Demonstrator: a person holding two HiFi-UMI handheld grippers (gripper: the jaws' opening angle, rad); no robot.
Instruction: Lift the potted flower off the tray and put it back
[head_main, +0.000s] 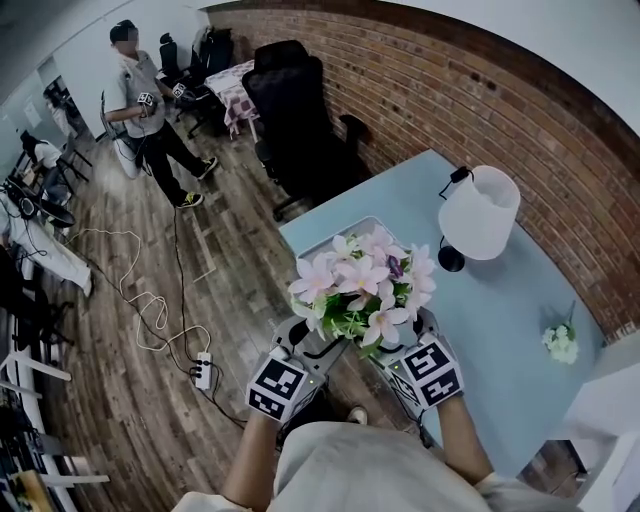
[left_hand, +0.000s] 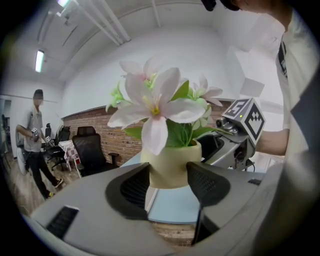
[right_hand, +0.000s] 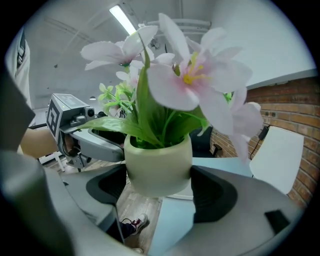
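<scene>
The fingers (left_hand: 205, 182) of the left gripper (left_hand: 170, 182) and right gripper (right_hand: 160, 191) are closed on opposite sides of the pot (right_hand: 157, 167). They hold it in the air over the near end of the blue surface (head_main: 480, 300), clear of the tray (head_main: 332, 230) just behind it. Its pink blooms (head_main: 365, 280) hide the fingers in the head view; a white lamp (head_main: 480, 212) stands right of the tray, a small posy (head_main: 560, 343) well apart by the brick wall (head_main: 480, 100), a black chair (head_main: 300, 110) beyond the surface, and a person (head_main: 150, 110) further back on the wood floor (head_main: 240, 290).
</scene>
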